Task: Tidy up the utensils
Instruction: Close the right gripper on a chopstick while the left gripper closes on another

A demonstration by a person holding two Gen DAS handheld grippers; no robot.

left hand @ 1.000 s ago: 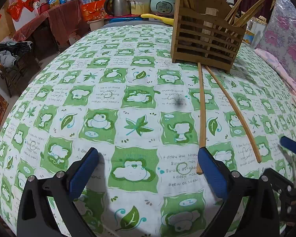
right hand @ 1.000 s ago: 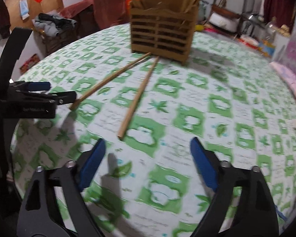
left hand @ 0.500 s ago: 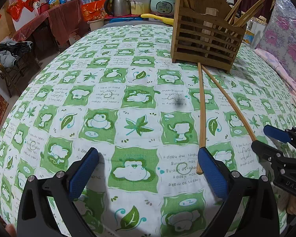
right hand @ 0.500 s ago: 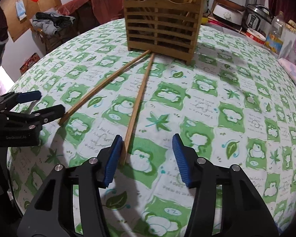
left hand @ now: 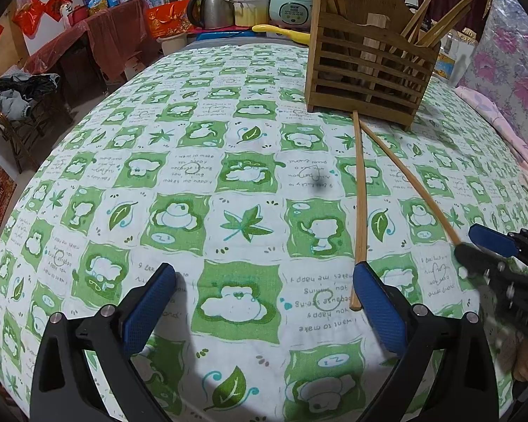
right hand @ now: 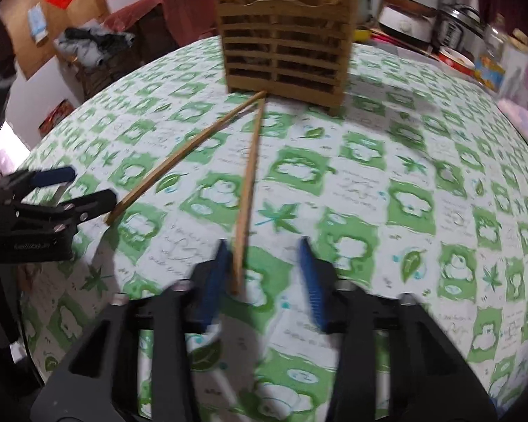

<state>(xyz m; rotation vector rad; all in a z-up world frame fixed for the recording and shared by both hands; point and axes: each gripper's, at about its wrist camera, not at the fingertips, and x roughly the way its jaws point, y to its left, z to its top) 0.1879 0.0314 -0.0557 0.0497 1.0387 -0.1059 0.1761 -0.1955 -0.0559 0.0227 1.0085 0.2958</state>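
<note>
While blurred, right cam alone shows right gripper [right hand: 264,277] half-open round near end of one chopstick [right hand: 248,190], not yet pinched; left cam catches only that gripper's tip at edge. Left gripper [left hand: 264,307] wide open, empty, low over cloth [left hand: 158,183]. Second chopstick [left hand: 359,207] flat, end beside left's right pad [left hand: 378,311]. Both fan from holder [left hand: 366,70]. Cloth print legible in left cam: "makes me happy". Grey wording on left gripper body in right cam: unreadable.
</note>
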